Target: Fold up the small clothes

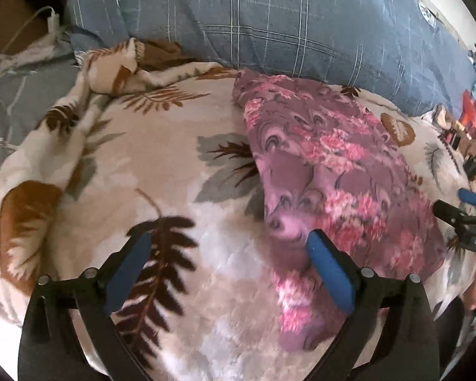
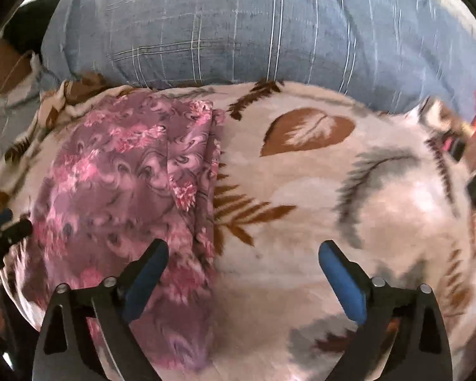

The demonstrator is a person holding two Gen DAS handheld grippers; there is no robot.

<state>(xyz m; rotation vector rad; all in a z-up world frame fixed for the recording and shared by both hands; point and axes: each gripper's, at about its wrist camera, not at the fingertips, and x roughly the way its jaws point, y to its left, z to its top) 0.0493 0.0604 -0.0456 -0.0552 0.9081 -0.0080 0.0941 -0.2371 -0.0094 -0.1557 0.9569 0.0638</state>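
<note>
Left gripper [image 1: 228,250] and right gripper [image 2: 242,257]: black angular frames, blue pads [image 1: 330,273] lining each finger, round silver screws [image 2: 378,282] at pivots. White lettering marks one housing; illegible.

The left gripper [image 1: 230,247] hangs with its jaws spread wide and nothing between them but the leaf-print blanket [image 1: 161,165] beneath; its right blue pad [image 1: 330,273] lies over the near edge of the purple floral garment [image 1: 333,171], though whether it touches the cloth cannot be told. The garment lies folded on the blanket, stretching ahead and to the right of the gripper, and beyond it sits a blue plaid pillow [image 1: 254,25]. At the far right edge the tip of the right gripper [image 1: 466,209] reaches in just beside the garment's right border.
</note>
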